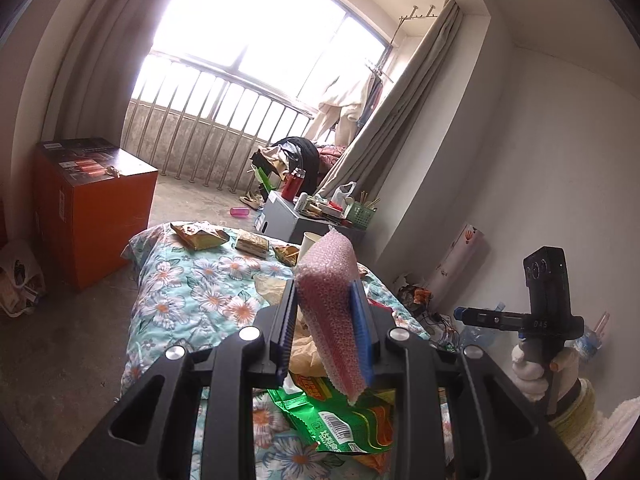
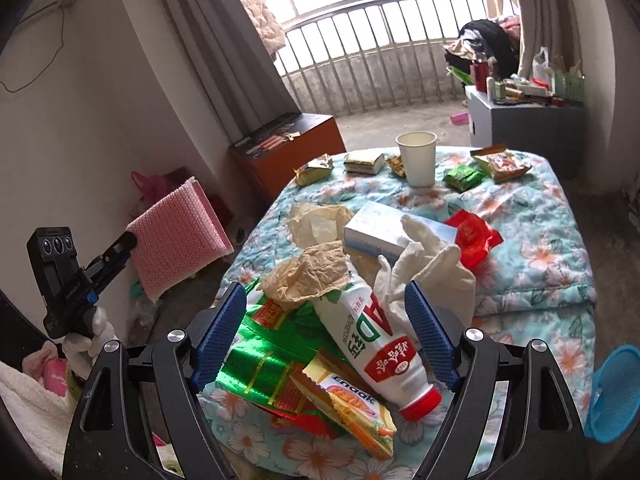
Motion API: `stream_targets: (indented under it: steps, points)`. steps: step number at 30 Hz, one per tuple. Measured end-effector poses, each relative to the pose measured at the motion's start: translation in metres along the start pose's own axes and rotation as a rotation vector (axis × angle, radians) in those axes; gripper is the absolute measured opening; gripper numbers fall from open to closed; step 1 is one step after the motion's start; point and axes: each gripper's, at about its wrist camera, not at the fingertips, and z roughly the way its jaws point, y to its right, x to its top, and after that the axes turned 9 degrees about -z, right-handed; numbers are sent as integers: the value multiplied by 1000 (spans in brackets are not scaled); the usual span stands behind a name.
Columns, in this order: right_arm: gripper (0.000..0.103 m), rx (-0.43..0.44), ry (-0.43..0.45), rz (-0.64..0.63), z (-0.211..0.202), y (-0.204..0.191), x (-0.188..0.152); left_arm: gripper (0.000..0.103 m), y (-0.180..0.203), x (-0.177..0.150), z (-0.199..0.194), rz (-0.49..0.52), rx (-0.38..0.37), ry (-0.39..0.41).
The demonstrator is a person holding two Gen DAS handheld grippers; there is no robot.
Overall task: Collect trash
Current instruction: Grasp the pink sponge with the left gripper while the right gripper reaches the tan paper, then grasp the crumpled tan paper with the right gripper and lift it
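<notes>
My left gripper [image 1: 326, 300] is shut on a pink bubble-wrap pouch [image 1: 330, 304] and holds it above the floral quilt [image 1: 200, 288]. The pouch also shows in the right wrist view [image 2: 180, 240], left of the bed. My right gripper [image 2: 326, 304] is open above a pile of trash: a white drink bottle with a red cap [image 2: 376, 344], a green snack wrapper [image 2: 256, 364], crumpled brown paper [image 2: 312, 272], a white glove [image 2: 424, 264] and a yellow wrapper [image 2: 352, 408]. The bottle lies between its fingers, untouched.
A paper cup [image 2: 418, 158], a small box [image 2: 384, 232], a red wrapper [image 2: 472, 236] and several snack packets [image 2: 500, 162] lie farther along the quilt. An orange box [image 2: 288, 148] stands left of the bed, a grey cabinet [image 2: 520, 120] beyond it. A blue bin rim [image 2: 616, 392] is at right.
</notes>
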Motion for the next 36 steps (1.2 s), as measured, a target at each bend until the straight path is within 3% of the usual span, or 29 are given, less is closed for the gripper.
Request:
stream_targets:
  steps: [4, 9, 13, 17, 18, 26, 29, 32, 36]
  points:
    - [77, -15, -106, -197, 46, -22, 21, 25, -22, 2, -1, -51, 32, 11]
    - [72, -70, -249, -438, 108, -43, 21, 25, -40, 0, 1, -90, 55, 19]
    - [42, -56, -355, -459, 133, -39, 14, 25, -54, -1, 5, -114, 67, 27]
    - [15, -64, -352, -456, 134, -39, 17, 25, -67, -2, 7, -138, 74, 31]
    - [1, -61, -345, -447, 132, -38, 19, 25, -70, -2, 8, -140, 78, 32]
    - [1, -24, -157, -377, 127, -42, 84, 25, -85, -2, 9, -169, 94, 47]
    - [1, -50, -144, -392, 148, -38, 107, 25, -84, -3, 10, -179, 97, 46]
    - [1, -102, -243, -426, 188, -27, 115, 25, -84, -5, 11, -179, 96, 42]
    - [4, -134, -469, -408, 250, -3, 107, 25, -86, -6, 15, -187, 96, 30]
